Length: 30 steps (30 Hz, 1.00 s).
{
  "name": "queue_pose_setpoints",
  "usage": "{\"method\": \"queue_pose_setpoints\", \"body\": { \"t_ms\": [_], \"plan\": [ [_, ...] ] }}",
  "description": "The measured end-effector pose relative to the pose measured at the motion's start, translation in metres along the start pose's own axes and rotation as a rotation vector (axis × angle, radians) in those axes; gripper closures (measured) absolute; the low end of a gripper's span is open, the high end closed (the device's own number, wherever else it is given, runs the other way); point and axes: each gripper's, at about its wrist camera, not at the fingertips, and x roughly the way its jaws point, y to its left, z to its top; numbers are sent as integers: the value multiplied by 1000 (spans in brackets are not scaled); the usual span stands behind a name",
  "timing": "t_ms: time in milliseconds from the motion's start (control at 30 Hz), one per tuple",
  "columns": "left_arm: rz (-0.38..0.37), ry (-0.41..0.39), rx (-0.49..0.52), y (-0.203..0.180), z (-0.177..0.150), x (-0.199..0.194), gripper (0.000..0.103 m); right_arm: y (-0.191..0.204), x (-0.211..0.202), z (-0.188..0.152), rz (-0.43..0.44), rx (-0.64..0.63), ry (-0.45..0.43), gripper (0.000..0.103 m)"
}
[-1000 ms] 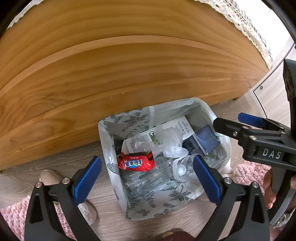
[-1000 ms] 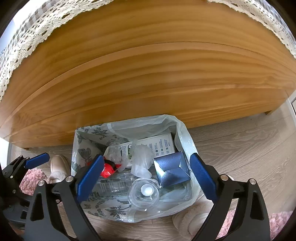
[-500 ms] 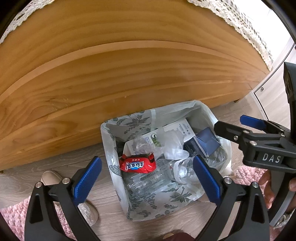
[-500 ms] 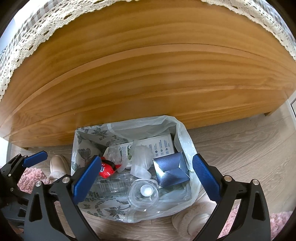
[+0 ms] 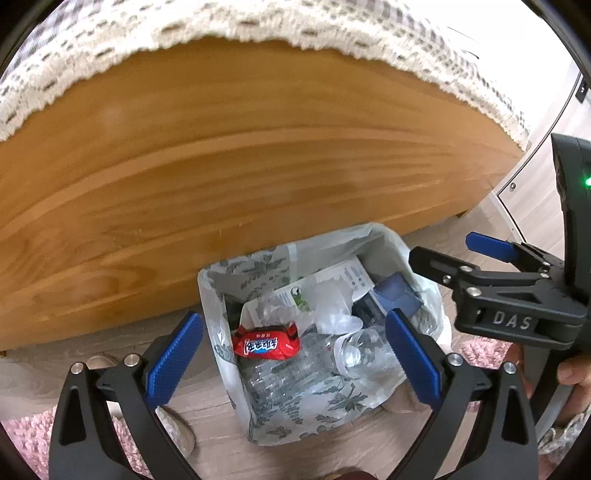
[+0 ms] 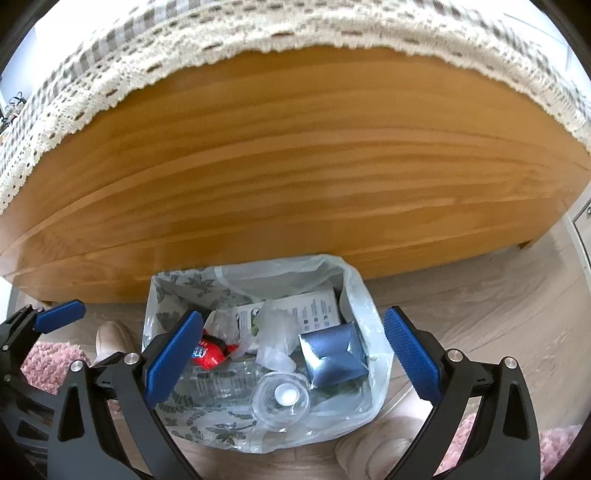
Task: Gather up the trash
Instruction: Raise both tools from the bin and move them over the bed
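Note:
A bin lined with a floral plastic bag (image 5: 303,417) (image 6: 192,417) stands on the floor against a wooden bed side. Inside lie a red snack wrapper (image 5: 266,343) (image 6: 208,354), a clear plastic bottle (image 5: 354,354) (image 6: 280,398), a dark blue box (image 5: 397,295) (image 6: 332,354), a white leaflet (image 5: 332,280) (image 6: 317,306) and crumpled clear plastic. My left gripper (image 5: 295,358) hangs open above the bin with nothing between its fingers. My right gripper (image 6: 291,358) is open and empty too, over the same bin. It also shows at the right of the left wrist view, the right gripper (image 5: 480,254), with a hand on it.
The wooden bed side (image 5: 240,166) (image 6: 295,166) rises behind the bin, topped by a lace-edged cover (image 5: 258,26). Pink rugs (image 5: 22,446) (image 6: 48,362) and slippered feet (image 6: 110,339) (image 6: 380,450) lie beside the bin. White cabinet doors (image 5: 532,177) stand at the right.
Both grippers have risen and drawn back from the bin, so it looks smaller and the lace cover has come into view. Both stay open and empty.

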Motion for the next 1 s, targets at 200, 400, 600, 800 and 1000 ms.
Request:
{"method": "queue_pose_setpoints", "body": {
  "t_ms": [200,400,600,800,1000],
  "plan": [
    [-13,-93,3,-1,6,-22,7,1,-15,4,-17,-18,-75,8],
    [-8,-202,19,-1,13,-51,7,2,-37,7,-18,-24,-163,8],
    [-2,-277,25,-1,17,-79,7,-1,-58,12,-24,-2,-245,8],
    [14,-370,38,-1,21,-107,7,0,-83,17,-38,-28,-324,8],
    [13,-396,20,5,27,-124,7,-4,-106,18,-39,-21,-388,8]
  ]
}}
